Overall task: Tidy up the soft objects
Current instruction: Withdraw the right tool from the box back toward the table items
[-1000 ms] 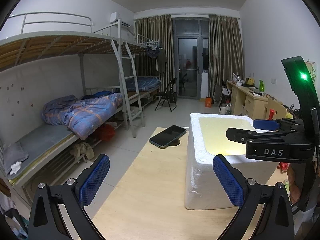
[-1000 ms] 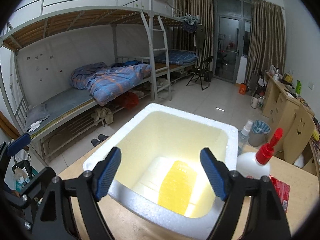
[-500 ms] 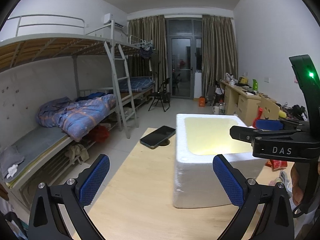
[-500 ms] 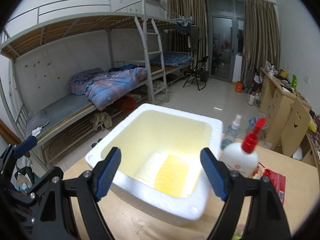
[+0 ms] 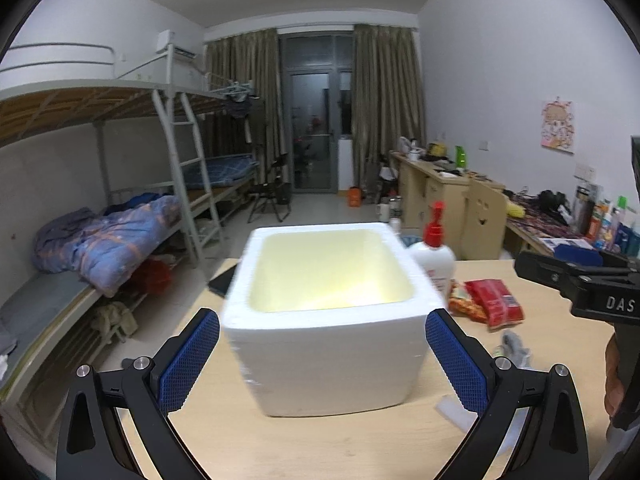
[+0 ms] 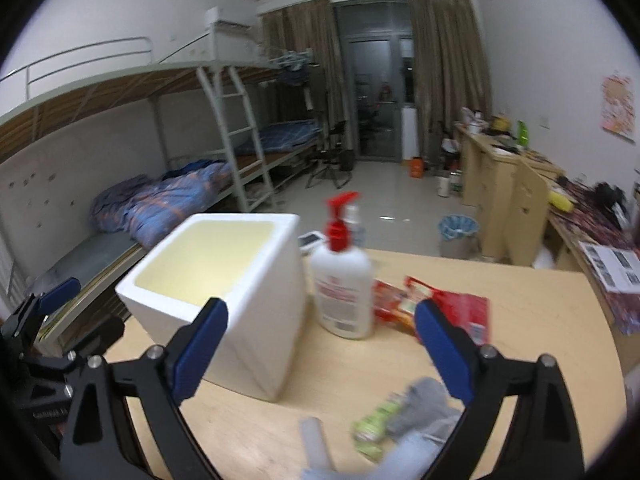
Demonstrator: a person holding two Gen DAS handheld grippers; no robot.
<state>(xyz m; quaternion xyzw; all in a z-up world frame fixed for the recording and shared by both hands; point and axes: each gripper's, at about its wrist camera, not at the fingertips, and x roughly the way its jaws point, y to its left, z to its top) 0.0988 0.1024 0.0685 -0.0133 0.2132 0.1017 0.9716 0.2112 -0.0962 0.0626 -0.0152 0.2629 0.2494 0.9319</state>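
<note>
On the light wooden counter (image 5: 304, 448) stands a white foam box (image 5: 332, 356), open at the top with a yellowish inside; in the left wrist view it sits between the spread blue pads of the left gripper (image 5: 322, 356), which stands wide open with nothing held and neither pad touching the box. The right gripper (image 6: 320, 344) is wide open too, its jaws having just been opening, and nothing lies between its pads; the foam box (image 6: 256, 320) is off to its left side. Just right of the box stands a white pump bottle (image 6: 342, 288) with a red top, and beside that lie red snack packets (image 6: 436, 308). Near the counter's front edge, below the right gripper, lies a blurred heap of soft things (image 6: 416, 412): what seems to be grey and pale blue cloth with a green-and-white wrapper, though the blur leaves their exact kind unclear. A dark phone (image 5: 220, 280) lies on the counter behind the box's left side. Beyond are bunk beds (image 5: 120, 216) with a blue quilt and desks (image 5: 448, 188) along the right wall.
</note>
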